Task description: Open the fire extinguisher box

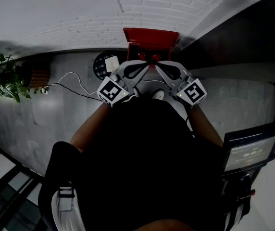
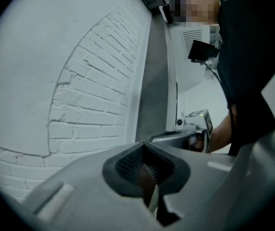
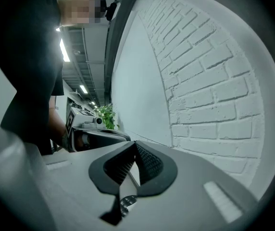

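Note:
The red fire extinguisher box (image 1: 150, 37) stands on the floor against the white brick wall, straight ahead of me in the head view. Its lower part is hidden behind the two grippers. My left gripper (image 1: 143, 67) and right gripper (image 1: 159, 67) are held side by side close to the person's chest, tips pointing towards the box and stopping short of it. In the left gripper view the left gripper (image 2: 145, 171) is shut with nothing between the pads. The right gripper (image 3: 132, 165) is likewise shut and empty. The box does not show in either gripper view.
A green plant (image 1: 1, 79) stands at the far left, and a white cable (image 1: 72, 82) runs across the grey floor. A dark round object (image 1: 100, 65) with a white piece lies left of the box. A machine with a screen (image 1: 250, 151) stands at the right.

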